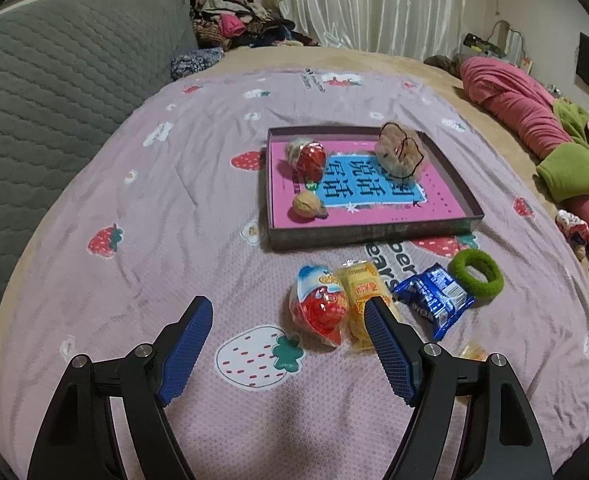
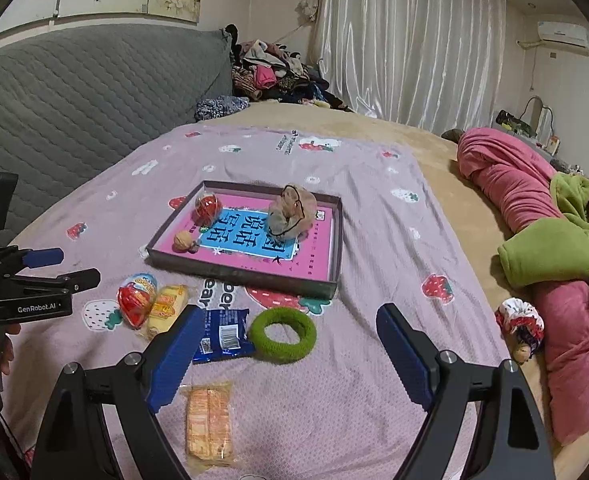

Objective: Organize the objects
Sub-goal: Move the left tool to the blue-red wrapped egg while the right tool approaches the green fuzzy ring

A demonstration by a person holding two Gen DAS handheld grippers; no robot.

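Observation:
A shallow dark tray [image 1: 374, 234] [image 2: 246, 276] with a pink book inside holds a red foil egg [image 1: 310, 160], a walnut [image 1: 305, 204] and a tan pouch [image 1: 400, 152]. In front of it on the lilac cloth lie another red egg [image 1: 318, 312] [image 2: 134, 300], a yellow snack packet [image 1: 360, 288] [image 2: 166, 304], a blue biscuit packet [image 1: 434, 300] [image 2: 224, 334], a green hair ring [image 1: 476, 272] [image 2: 282, 334] and an orange wafer packet [image 2: 208, 420]. My left gripper [image 1: 288, 308] hangs open over the egg. My right gripper [image 2: 290, 312] is open above the green ring.
A grey quilted headboard [image 1: 54, 100] runs along the left. Pink and green bedding [image 2: 554, 260] is piled on the right, with a small cloth doll [image 2: 520, 328] beside it. The left gripper [image 2: 70, 268] and a hand show at the left edge of the right wrist view.

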